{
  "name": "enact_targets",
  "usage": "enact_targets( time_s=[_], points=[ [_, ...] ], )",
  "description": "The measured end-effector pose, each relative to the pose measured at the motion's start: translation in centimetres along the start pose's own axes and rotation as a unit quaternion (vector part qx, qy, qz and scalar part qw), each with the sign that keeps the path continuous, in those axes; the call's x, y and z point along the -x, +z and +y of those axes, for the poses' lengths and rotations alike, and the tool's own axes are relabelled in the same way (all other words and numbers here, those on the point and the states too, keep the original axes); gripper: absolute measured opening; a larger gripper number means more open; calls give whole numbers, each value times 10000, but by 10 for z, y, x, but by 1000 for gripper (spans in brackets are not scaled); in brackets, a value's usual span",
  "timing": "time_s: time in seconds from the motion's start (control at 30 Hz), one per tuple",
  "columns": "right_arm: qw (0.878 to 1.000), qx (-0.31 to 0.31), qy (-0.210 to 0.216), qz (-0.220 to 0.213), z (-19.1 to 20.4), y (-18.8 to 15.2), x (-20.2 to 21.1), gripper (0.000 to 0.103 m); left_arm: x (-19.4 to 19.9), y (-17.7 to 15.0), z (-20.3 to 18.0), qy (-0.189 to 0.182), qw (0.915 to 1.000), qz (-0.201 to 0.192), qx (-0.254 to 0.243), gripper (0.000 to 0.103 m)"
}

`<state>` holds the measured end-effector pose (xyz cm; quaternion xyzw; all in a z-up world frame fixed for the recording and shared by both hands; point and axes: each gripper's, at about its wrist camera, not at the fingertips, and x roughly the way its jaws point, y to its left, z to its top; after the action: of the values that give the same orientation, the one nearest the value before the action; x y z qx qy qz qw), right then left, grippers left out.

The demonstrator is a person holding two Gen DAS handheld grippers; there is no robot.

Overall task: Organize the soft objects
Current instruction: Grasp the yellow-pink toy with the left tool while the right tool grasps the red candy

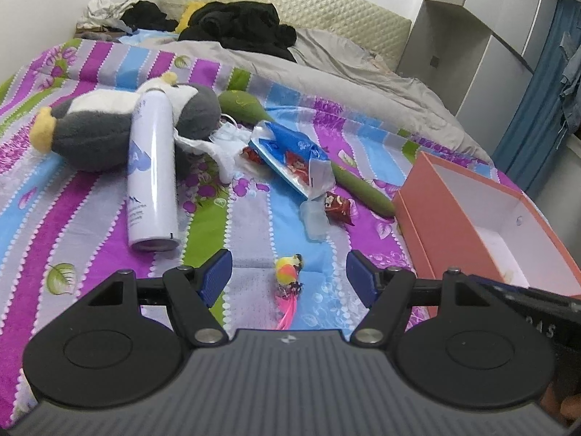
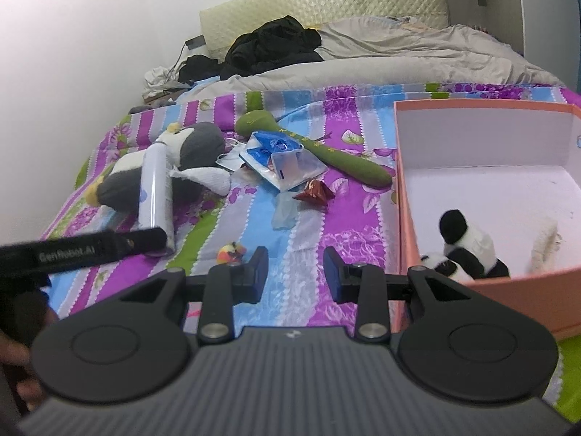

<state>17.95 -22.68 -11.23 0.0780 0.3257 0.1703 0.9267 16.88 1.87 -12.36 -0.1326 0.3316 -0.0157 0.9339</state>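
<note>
Striped bedding [image 1: 90, 225] covers the bed; an open pink box [image 2: 403, 196] sits on it at the right.

Gripper state: the left gripper [image 1: 288, 278] stands wide open and empty, framing a small feathered bird toy [image 1: 288, 272] on the bedding. The right gripper [image 2: 296, 272] is partly open and empty.

Risks:
- Jaws closing on the feathers alone may let the bird toy slip free.
- Pads may pinch the bedding along with the toy.
- The spray can [image 1: 152, 174] leans on the penguin plush [image 1: 120, 127]; lifting the plush may roll it.

Count: one penguin plush, one panda plush [image 2: 468, 250] in the box, one green plush stick [image 2: 326, 152], one spray can, one bird toy.
</note>
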Motion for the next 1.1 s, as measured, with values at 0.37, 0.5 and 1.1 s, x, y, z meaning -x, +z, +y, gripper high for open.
enact_targets(
  time_s=[0.37,0.5,1.1],
  points=[
    [9998,-71,44,155,-3,13,-59,36,-56,-11,2,-138,9995,295,-52,74],
    [9998,-95,-10,183,-4,21,-86,36,-77,-15,8,-165,9990,417,32,74],
    [9974,-602,-199,353,-26,40,-187,36,-137,-19,34,-458,9954,658,528,57]
  ],
)
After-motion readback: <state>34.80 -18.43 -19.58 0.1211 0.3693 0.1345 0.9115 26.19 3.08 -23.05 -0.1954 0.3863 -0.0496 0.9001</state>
